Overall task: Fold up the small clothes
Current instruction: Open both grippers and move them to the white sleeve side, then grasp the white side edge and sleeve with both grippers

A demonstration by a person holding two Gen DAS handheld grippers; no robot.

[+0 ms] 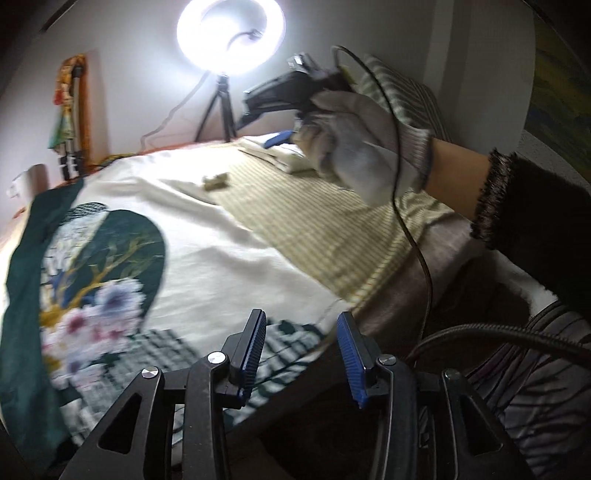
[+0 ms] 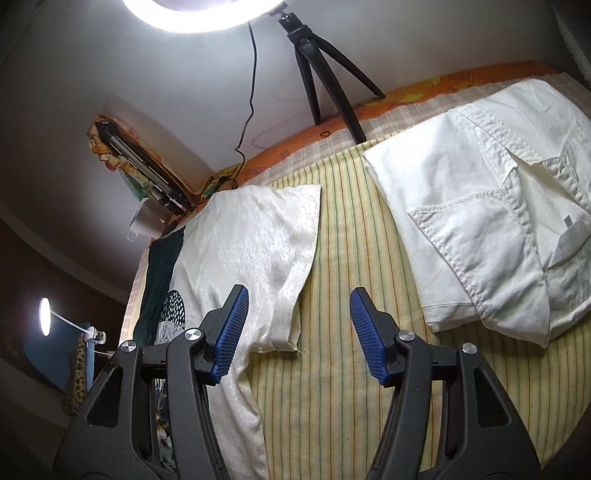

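A cream garment with a dark green flowered panel (image 1: pixel 177 251) lies spread on the striped bed cover (image 1: pixel 303 229). My left gripper (image 1: pixel 301 325) hangs open above its near hem by the bed's edge, with nothing between the pads. In the right wrist view the same garment's cream sleeve (image 2: pixel 255 258) lies flat, and my right gripper (image 2: pixel 299 301) stands open just above the sleeve's lower corner, holding nothing. A folded white garment with stitched pockets (image 2: pixel 491 225) rests at the right. A gloved hand carries the right gripper (image 1: pixel 255 107) in the left wrist view.
A ring light (image 1: pixel 231 35) on a small black tripod (image 2: pixel 325 74) stands at the bed's far edge by the wall, with its cable (image 2: pixel 251 92) trailing down. A white mug (image 2: pixel 146 221) and a patterned bundle (image 2: pixel 122 151) sit at the far left. A lamp (image 2: pixel 45 315) glows low left.
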